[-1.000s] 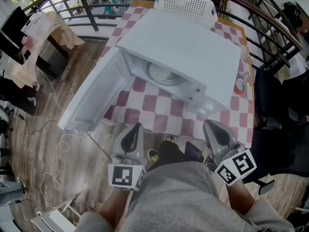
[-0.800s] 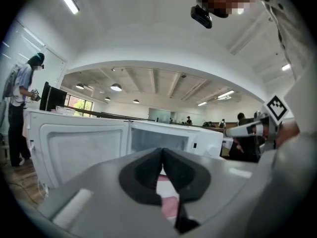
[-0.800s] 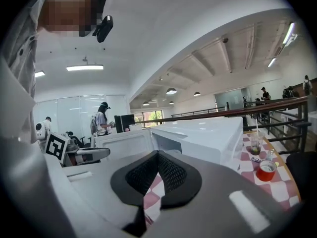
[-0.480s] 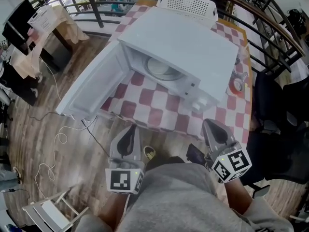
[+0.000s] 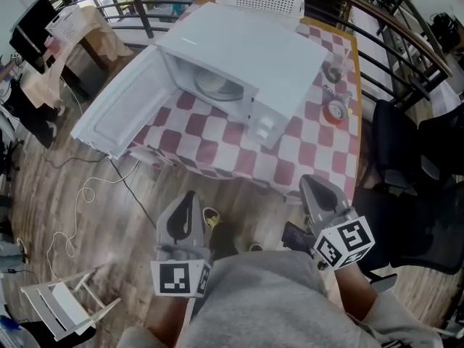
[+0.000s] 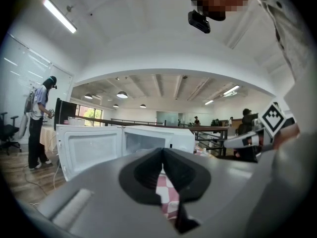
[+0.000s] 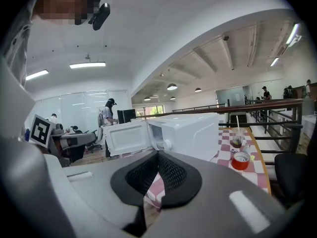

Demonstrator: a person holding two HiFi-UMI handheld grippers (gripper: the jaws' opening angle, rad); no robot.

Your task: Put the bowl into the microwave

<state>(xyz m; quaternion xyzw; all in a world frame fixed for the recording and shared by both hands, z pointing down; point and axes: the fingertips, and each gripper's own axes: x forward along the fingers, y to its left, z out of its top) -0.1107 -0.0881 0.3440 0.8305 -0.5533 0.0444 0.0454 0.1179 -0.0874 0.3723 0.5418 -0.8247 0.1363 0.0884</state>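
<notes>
Inside the open white microwave (image 5: 246, 49) on the checked desk (image 5: 304, 151), find the bowl (image 5: 216, 85), pale, round and shallow-looking, well apart from the left gripper (image 5: 188, 196) and right gripper (image 5: 309, 183), both held off the desk's near edge with jaws pressed together, empty.

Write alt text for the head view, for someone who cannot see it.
Seen from above, a white microwave stands on a red-and-white checked table with its door swung open and a round white bowl inside. In the foreground, short of the table, the left gripper and right gripper are both shut and empty.
</notes>
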